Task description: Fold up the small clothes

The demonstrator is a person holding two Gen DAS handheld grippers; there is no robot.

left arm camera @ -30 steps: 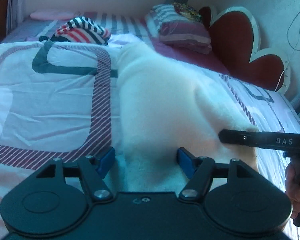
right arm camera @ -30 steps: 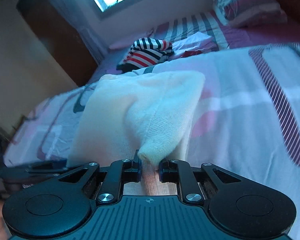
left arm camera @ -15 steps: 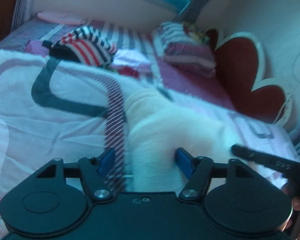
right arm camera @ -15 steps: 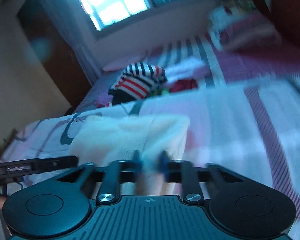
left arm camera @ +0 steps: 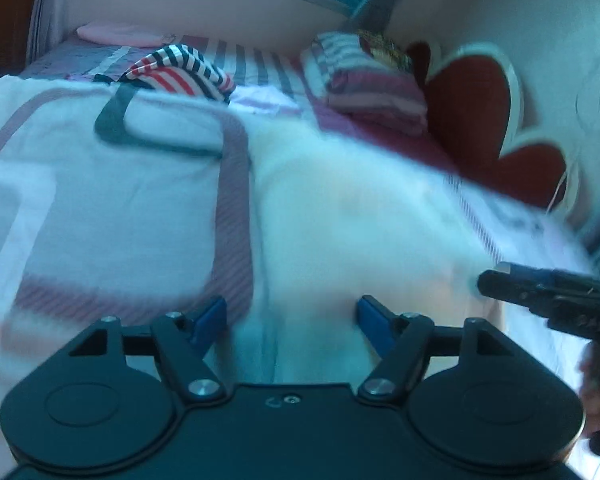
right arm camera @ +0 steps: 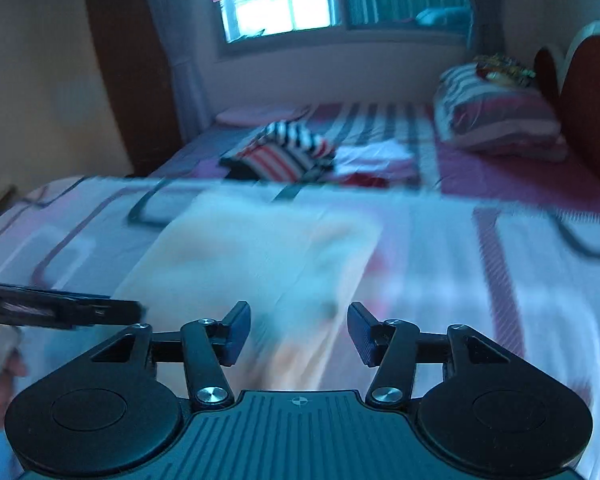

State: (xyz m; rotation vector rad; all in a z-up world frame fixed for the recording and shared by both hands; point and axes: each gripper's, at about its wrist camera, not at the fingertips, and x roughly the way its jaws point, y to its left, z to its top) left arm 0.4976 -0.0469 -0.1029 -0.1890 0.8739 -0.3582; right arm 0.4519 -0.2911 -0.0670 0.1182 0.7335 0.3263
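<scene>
On the bed (left arm camera: 100, 208), toward its near edge and well short of the far edge where other laundry waits, the cream garment (left arm camera: 352, 224) lies in a blurred, roughly rectangular heap on the patterned bedspread. Both tools sit low over its nearest hem: the left hand-held gripper (left arm camera: 292, 318) has its blue fingers spread wide with cloth lying between them but not pinched, and the right hand-held gripper (right arm camera: 298, 330) is likewise wide apart, holding nothing, the cloth running under its gap. With nothing gripped, the risk is that the fold relaxes; soft, thick knit of this kind probably springs back, and a loosely laid flap could slide open or bunch. Both views are smeared with motion, so a hasty re-grasp might catch the bedspread along with the hem, or seize only one layer and drag the stack askew. The two tools are near each other at the hem, so closing in from both sides could knock them together. The striped garment (right arm camera: 278, 150) and the pillow (right arm camera: 496, 120) at the far edge lie well apart and seem safe.
</scene>
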